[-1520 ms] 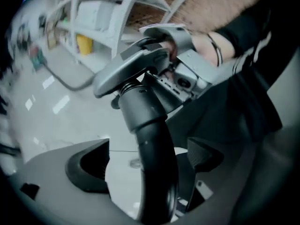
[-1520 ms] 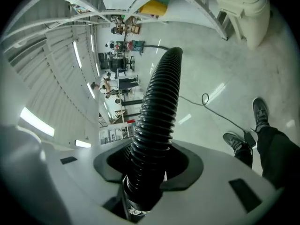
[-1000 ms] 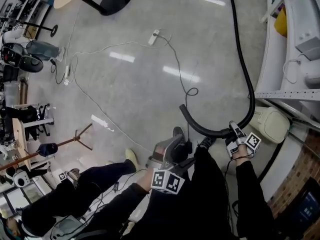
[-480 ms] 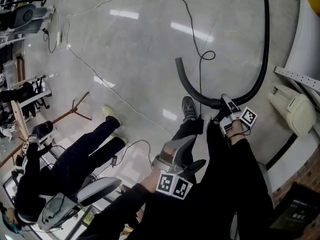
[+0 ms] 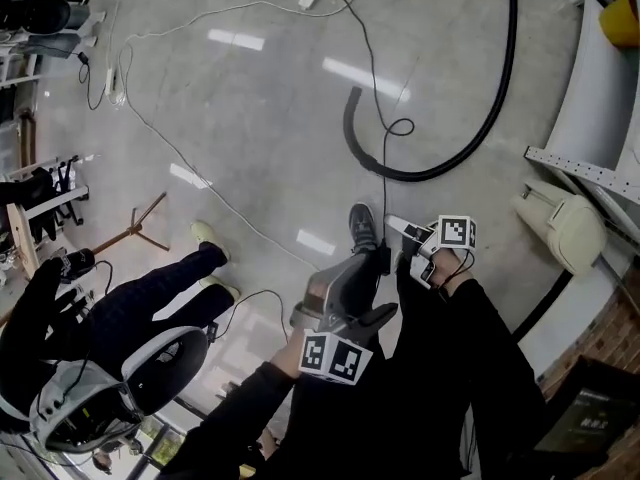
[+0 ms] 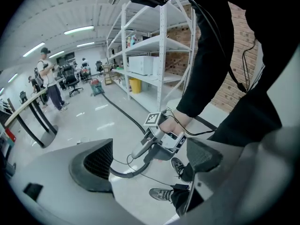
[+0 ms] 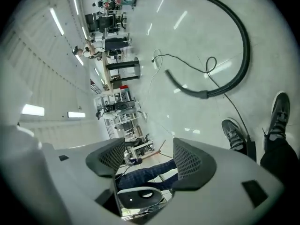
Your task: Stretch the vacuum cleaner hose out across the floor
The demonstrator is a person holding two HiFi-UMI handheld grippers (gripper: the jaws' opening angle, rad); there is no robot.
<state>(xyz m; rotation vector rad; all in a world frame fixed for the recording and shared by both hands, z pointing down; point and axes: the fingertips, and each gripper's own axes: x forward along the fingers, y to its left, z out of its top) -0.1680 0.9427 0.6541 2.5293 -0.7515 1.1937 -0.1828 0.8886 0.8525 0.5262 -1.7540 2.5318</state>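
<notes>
The right gripper (image 7: 149, 156) is shown from behind its two grey jaws, which stand apart and have just been opening; nothing is held between them. Beyond them, a black vacuum hose (image 7: 244, 46) is laid on the glossy grey floor (image 7: 187, 27) in one wide curve, its free end hooked back. The hose is crossed by a thin cable (image 7: 209, 63) with a small loop. Two dark sneakers (image 7: 233, 134) are seen at right. Through the gap, a chair (image 7: 140, 195) and legs (image 7: 150, 172) in blue trousers are framed.
</notes>
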